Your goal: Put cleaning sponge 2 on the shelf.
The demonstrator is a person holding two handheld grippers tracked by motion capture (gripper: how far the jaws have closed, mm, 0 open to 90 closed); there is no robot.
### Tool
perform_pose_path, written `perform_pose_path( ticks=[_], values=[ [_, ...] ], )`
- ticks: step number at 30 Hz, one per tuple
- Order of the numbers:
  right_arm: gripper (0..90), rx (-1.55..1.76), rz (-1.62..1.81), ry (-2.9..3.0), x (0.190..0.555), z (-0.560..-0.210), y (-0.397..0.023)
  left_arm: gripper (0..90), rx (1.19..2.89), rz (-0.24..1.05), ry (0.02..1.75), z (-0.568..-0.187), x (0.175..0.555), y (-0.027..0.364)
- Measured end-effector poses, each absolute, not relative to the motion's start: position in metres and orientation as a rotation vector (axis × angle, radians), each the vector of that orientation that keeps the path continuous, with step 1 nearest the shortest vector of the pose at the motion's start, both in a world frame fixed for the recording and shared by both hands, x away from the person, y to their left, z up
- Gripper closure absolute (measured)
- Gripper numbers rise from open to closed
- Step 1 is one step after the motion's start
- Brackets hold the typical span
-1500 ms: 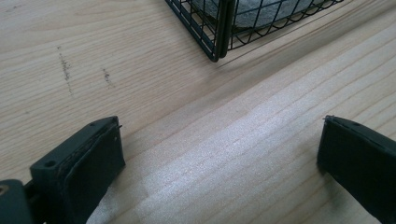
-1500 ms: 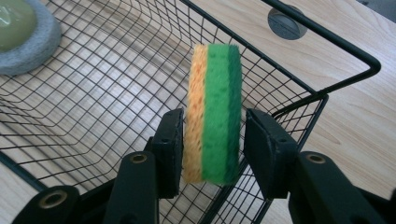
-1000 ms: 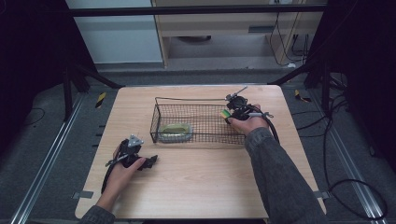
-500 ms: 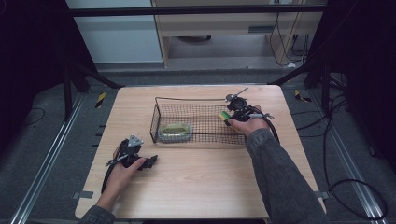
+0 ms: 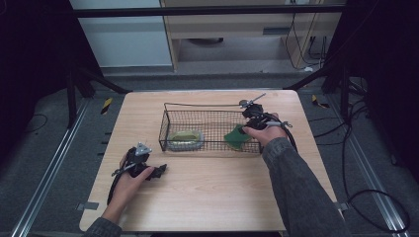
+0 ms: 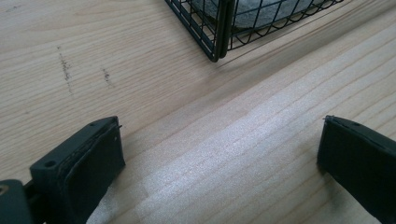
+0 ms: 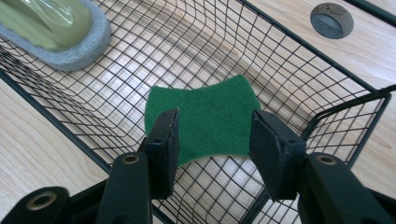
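The right gripper (image 7: pixel 212 140) has just been opening, dropping the green pad (image 7: pixel 205 119) in the basket (image 5: pixel 170 106); next, lift clear; the left gripper (image 5: pixel 148 170) rests open.

A scouring pad (image 5: pixel 236 137) lay in the wire basket's (image 5: pixel 212 107) right end (mid-frame), a sponge (image 5: pixel 185 139) at its left end.

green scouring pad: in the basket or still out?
In. The green scouring pad lies flat on the wire basket floor, beyond the right tool, whose jaws have just been opening and stand apart, nothing between them.
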State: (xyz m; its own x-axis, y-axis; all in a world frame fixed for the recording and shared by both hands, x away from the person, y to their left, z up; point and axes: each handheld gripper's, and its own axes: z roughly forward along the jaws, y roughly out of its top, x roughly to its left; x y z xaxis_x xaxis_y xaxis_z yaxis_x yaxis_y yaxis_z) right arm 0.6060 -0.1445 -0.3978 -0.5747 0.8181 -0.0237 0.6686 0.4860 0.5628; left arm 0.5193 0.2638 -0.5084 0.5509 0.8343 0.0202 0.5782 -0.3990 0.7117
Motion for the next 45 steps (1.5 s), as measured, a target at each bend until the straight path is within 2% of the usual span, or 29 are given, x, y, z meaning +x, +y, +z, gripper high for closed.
perform_pose_path(
  ticks=[22, 39, 45],
  values=[
    [39.4, 1.316, 0.768, 2.358, 0.597, -0.391, -0.168, 0.0, 2.124, 0.498, 1.131, -0.508, 0.519, 0.264],
    [10.4, 1.419, 0.841, 2.196, 0.579, -0.388, -0.208, 0.0, 2.126, 0.498, 1.130, -0.508, 0.519, 0.264],
    [8.5, 1.428, 0.860, 2.152, 0.573, -0.390, -0.219, 0.0, 2.126, 0.498, 1.130, -0.508, 0.519, 0.264]
  ],
)
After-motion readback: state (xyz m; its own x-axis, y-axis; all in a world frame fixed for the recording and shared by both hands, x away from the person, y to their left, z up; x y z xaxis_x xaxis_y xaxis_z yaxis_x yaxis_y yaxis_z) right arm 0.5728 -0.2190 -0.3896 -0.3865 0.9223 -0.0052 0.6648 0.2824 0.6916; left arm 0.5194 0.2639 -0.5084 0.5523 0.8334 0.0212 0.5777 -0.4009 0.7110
